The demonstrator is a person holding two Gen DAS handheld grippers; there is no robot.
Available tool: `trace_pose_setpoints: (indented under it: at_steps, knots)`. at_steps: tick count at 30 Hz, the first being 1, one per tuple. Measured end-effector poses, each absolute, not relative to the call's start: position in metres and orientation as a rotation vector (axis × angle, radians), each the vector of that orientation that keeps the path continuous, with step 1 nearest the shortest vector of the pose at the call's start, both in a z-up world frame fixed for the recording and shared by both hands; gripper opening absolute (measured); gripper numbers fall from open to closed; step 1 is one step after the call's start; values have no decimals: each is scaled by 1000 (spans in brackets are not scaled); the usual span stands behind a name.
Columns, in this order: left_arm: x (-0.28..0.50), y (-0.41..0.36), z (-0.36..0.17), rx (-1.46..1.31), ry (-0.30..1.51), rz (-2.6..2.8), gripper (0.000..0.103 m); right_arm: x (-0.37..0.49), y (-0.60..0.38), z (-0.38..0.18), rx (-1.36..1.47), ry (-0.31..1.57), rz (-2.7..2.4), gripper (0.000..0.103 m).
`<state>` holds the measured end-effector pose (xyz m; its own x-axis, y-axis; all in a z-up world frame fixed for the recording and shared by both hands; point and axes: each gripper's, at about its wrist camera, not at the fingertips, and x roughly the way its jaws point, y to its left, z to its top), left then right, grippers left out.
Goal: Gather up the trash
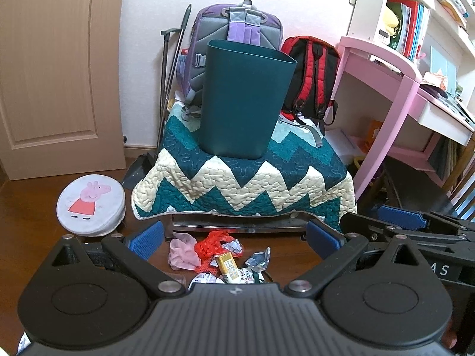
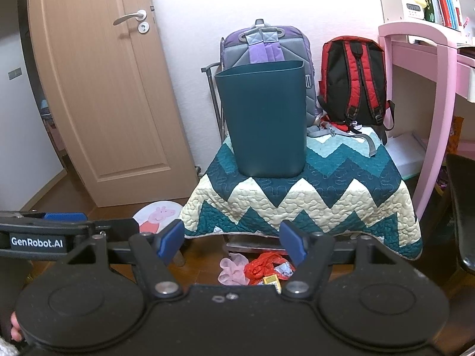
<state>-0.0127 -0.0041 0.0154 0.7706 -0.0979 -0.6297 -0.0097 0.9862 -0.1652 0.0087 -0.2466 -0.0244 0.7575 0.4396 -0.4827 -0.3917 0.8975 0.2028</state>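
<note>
Trash lies in a loose heap on the wooden floor point(image 1: 35, 195), just in front of the quilt-draped stool and below its edge. Heap holds a pink crumpled tissue point(image 1: 182, 250), a red mesh bag point(image 1: 212, 243), a small yellow carton point(image 1: 227, 265), crumpled foil scraps point(image 1: 258, 259) and white printed wrappers point(image 1: 237, 277), all touching or overlapping. Dark teal bin point(image 1: 243, 101) stands upright on the quilt point(image 1: 237, 184), open mouth up, above and behind the heap. Left gripper point(image 1: 234, 234) is spread wide, nothing between its blue pads, hovering over the heap. Right gripper point(image 2: 230, 241) likewise parted and empty, the heap seen between its jaws. Handling, by judgement: everything here looks very light. Tissue and mesh are soft and will collapse under a pinch, so take a bunched fold near the middle; mesh may snag neighbours and drag them along. Carton looks the stiffest piece, best pinched across its narrow faces. Foil is thin and crushable, likely to slip unless gripped on a thick crumple. Wrappers lie flat and slick, hard to get under; catch a raised edge. Nothing looks fragile.
</note>
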Motion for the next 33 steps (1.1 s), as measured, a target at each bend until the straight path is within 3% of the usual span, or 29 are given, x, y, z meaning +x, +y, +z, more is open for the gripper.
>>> trace_pose_setpoints:
  at_steps: [33]
  knots:
    - [-10,-2,16,-178,714,-13,103,9,-243,-24,76,557,460,70]
